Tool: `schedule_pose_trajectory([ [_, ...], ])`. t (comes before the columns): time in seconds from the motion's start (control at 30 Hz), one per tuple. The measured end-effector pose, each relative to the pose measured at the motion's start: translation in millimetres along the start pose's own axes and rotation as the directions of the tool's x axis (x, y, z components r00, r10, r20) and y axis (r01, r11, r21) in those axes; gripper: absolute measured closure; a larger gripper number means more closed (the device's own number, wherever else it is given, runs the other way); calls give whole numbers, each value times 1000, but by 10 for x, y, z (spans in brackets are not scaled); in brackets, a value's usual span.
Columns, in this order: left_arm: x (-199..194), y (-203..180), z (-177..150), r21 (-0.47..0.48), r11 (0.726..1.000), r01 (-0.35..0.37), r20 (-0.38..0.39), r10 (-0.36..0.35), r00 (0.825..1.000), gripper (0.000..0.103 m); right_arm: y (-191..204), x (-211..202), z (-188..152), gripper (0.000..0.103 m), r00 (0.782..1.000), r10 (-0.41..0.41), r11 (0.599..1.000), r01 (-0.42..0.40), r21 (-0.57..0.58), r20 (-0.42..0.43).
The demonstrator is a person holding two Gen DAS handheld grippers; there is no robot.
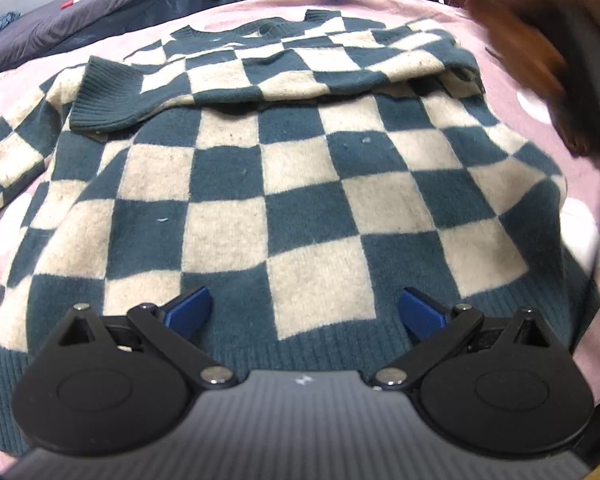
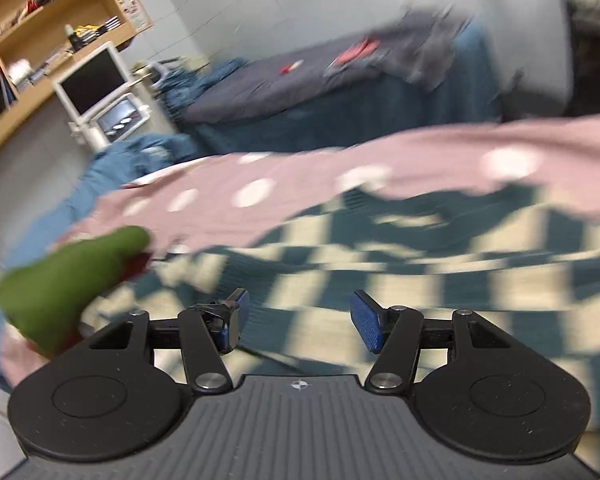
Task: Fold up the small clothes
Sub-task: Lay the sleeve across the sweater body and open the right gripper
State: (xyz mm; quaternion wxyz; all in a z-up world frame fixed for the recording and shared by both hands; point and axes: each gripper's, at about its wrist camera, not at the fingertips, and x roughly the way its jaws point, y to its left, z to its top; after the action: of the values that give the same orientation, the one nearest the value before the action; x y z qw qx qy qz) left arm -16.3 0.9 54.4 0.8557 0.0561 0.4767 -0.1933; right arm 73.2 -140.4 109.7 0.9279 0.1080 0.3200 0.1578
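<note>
A teal and cream checkered sweater [image 1: 284,184] lies flat on a pink dotted blanket [image 1: 452,12]. One sleeve [image 1: 228,76] is folded across its chest, with its ribbed cuff at the left. The other sleeve [image 1: 8,156] lies out to the left. My left gripper [image 1: 304,310] is open and empty, just above the sweater's ribbed hem. My right gripper [image 2: 298,320] is open and empty above the sweater [image 2: 400,276], which is blurred in the right wrist view. A blurred brown shape [image 1: 540,52] shows at the upper right in the left wrist view.
A green sleeved arm [image 2: 64,280] shows at the left in the right wrist view. Beyond the blanket [image 2: 300,176] stands a dark bed [image 2: 340,92] with clothes on it. A wooden shelf [image 2: 48,20] and a white monitor [image 2: 92,80] stand at the far left.
</note>
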Motion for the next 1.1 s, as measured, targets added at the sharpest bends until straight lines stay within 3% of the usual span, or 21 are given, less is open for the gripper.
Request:
schedule_pose_trajectory([
  [0.13, -140, 150, 111, -65, 998, 27, 67, -22, 997, 0, -313, -544, -362, 2, 978, -177, 977, 188, -98, 110],
  [0.27, -227, 292, 405, -57, 994, -94, 155, 102, 983, 0, -640, -710, -650, 0, 935, -334, 925, 349, -151, 119],
  [0.37, -112, 424, 708, -71, 983, -172, 207, 183, 961, 0, -857, -640, -775, 6, 935, -349, 923, 355, -149, 62],
  [0.4, -40, 458, 811, -71, 976, -207, 214, 217, 952, 0, -896, -621, -798, 13, 937, -344, 926, 349, -147, 62],
  [0.5, 224, 504, 1023, -56, 944, -324, 244, 327, 913, 0, -931, -491, -786, 15, 925, -372, 910, 381, -165, 80],
  [0.6, 457, 550, 1202, -10, 930, -368, 222, 361, 906, 0, -963, -430, -747, 21, 923, -371, 913, 383, -141, 103],
  [0.67, 601, 585, 1271, 0, 913, -408, 196, 400, 895, 0, -997, -429, -753, 44, 930, -349, 920, 364, -144, 116],
  [0.7, 661, 617, 1294, -7, 908, -418, 173, 413, 894, 0, -985, -418, -751, 74, 926, -357, 914, 374, -156, 126],
  [0.8, 828, 776, 1318, -45, 922, -385, 97, 387, 917, 0, -998, -434, -739, 83, 884, -444, 874, 463, -149, 145],
  [0.9, 928, 1018, 1268, -153, 941, -302, 33, 310, 950, 0, -1175, -421, -801, 84, 876, -477, 871, 482, -90, 77],
  [0.97, 939, 1085, 1251, -182, 944, -276, 23, 285, 958, 0, -1276, -425, -870, 83, 890, -454, 889, 455, -42, 40],
  [1.03, 951, 1060, 1234, -154, 946, -285, 29, 293, 956, 0, -1238, -475, -854, 57, 898, -438, 897, 439, -42, 45],
  [1.1, 969, 1064, 1222, -155, 946, -284, 33, 292, 956, 0, -1153, -563, -815, 35, 885, -460, 886, 463, -29, 63],
])
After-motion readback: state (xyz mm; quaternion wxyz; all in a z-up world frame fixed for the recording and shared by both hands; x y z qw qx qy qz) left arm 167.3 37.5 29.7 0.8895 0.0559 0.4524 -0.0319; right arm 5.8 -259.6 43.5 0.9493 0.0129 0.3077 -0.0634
